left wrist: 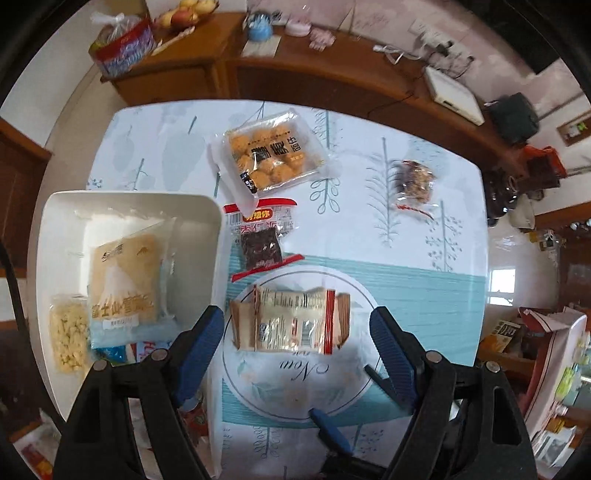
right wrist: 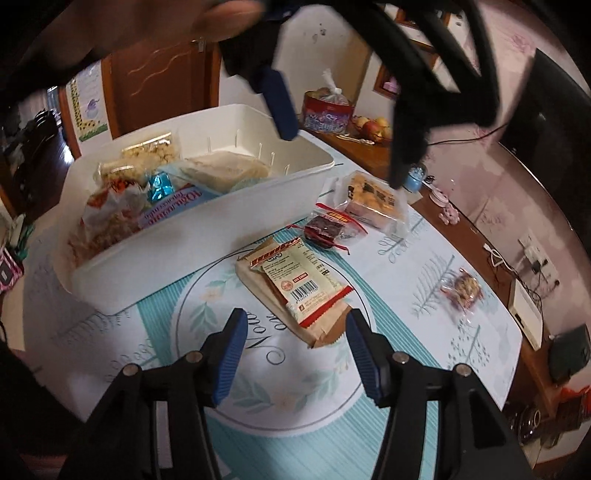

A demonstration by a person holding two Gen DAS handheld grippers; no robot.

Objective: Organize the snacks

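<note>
A tan and white snack packet (left wrist: 291,321) (right wrist: 295,280) lies on the patterned tablecloth. My left gripper (left wrist: 297,321) hangs above it, open, one blue pad on each side and not touching it. From the right wrist view the left gripper (right wrist: 343,158) shows overhead. My right gripper (right wrist: 295,321) is open low over the cloth, with the packet's near end just beyond its tips. Left of the packet stands a white bin (left wrist: 129,197) (right wrist: 207,229) holding several snack bags. Loose on the cloth are a dark date packet (left wrist: 260,240) (right wrist: 328,225), a bun pack (left wrist: 269,155) (right wrist: 373,199) and a small nut bar (left wrist: 413,181) (right wrist: 463,288).
A wooden sideboard (left wrist: 295,77) runs behind the table, carrying a fruit bowl (left wrist: 184,13), a bagged tin (left wrist: 122,44) and a white box (left wrist: 454,94) with cables. The table's right edge (left wrist: 484,258) drops to cluttered floor.
</note>
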